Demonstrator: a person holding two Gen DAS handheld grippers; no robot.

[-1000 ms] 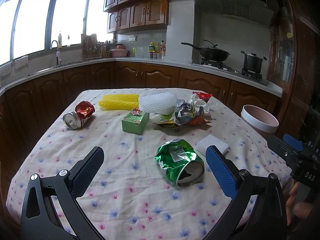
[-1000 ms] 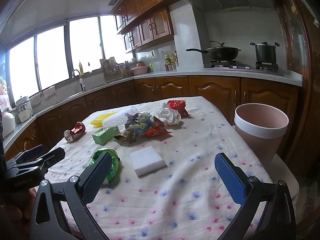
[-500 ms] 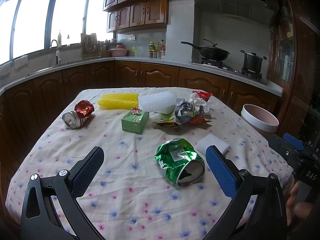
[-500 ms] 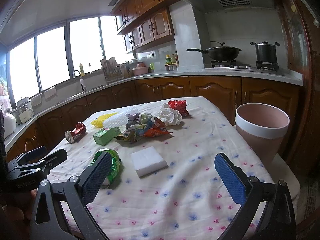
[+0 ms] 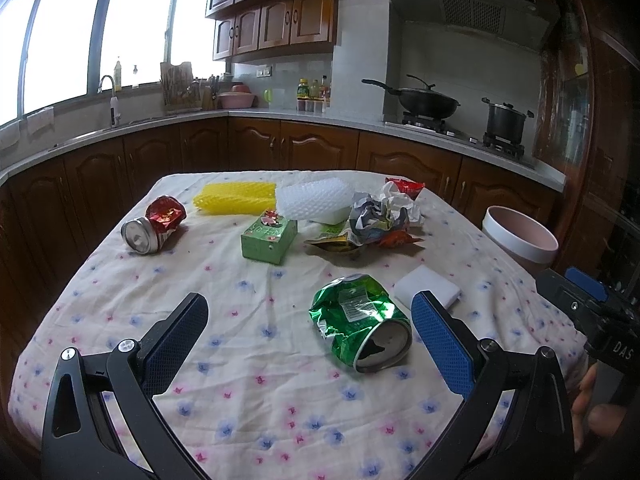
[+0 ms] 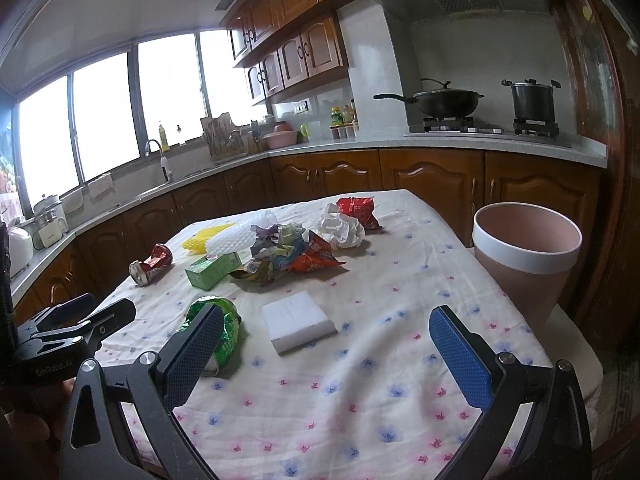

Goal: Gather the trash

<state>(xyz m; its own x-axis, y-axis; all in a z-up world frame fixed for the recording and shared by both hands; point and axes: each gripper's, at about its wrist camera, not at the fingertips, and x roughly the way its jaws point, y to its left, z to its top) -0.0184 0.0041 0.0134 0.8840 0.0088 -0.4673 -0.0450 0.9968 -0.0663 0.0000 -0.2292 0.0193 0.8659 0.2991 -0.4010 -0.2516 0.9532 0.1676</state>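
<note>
So, table [image 5: 120, 280] with flowered cloth, trash all over, nothing binned yet. Pink bin [image 6: 524, 264] off table edge at 3 o'clock, rim about table height. Crushed green can [image 5: 360, 328] nearest, lying on side at 12 o'clock from left gripper [image 5: 310, 332], claw spread wide, nothing in it. Right gripper [image 6: 324, 352] same, gaping, empty, white foam block [image 6: 298, 326] dead ahead. Wrapper heap [image 6: 288, 256], green carton [image 5: 269, 240], red can [image 5: 154, 230] further back. Risk, I'd guess: can rolls off pad when pinched, or loose cloth bunches and drags stuff along.
</note>
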